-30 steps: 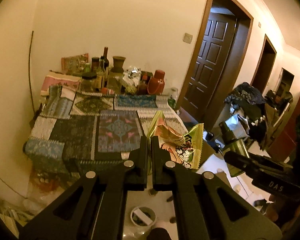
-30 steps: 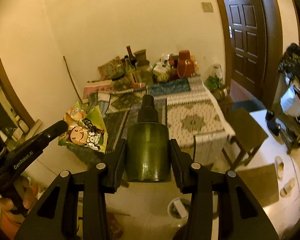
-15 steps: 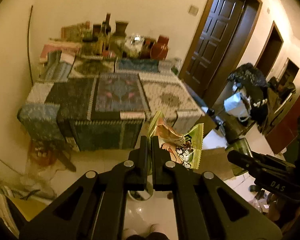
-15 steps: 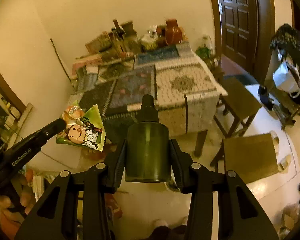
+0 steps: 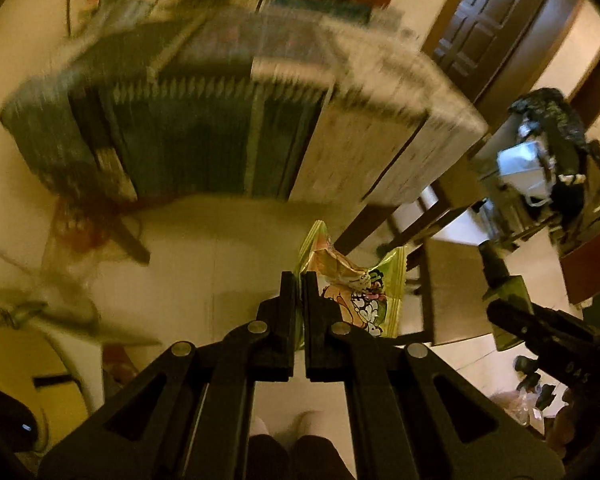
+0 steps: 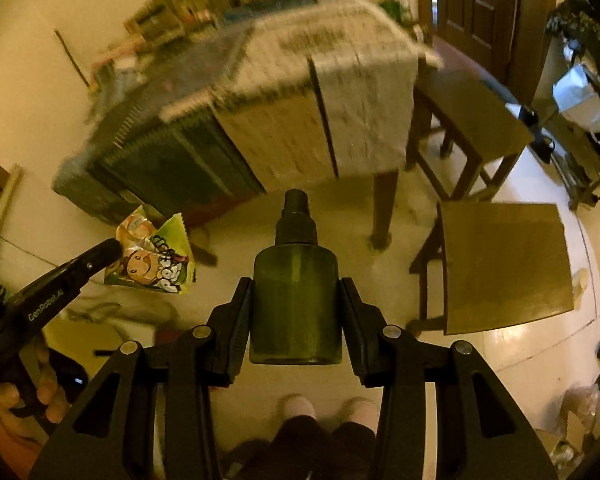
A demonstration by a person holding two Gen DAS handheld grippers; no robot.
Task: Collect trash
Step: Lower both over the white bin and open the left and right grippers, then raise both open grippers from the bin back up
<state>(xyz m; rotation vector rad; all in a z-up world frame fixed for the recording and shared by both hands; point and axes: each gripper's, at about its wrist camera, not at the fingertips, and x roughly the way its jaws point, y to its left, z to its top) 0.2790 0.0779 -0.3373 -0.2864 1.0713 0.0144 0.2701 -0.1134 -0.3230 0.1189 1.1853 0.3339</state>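
Your left gripper (image 5: 299, 280) is showing matte black fingers (image 5: 287, 300) on angular black arms with triangular cut-outs, joined by round silver screws (image 5: 258, 326). Your right gripper (image 6: 296, 312) is looking the same, with black pads (image 6: 242, 320). From the right wrist view, white letters "GenRobot.AI" are running along the left gripper's side. Your left hand (image 6: 32, 392) is showing bare skin, and dark trousers (image 6: 300, 436) and pale shoes (image 6: 298, 406) are appearing below.

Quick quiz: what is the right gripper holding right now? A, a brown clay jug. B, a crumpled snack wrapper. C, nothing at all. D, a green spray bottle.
D: in the right wrist view the right gripper is clamped on both sides of the green spray bottle, while the snack wrapper hangs from the left gripper.
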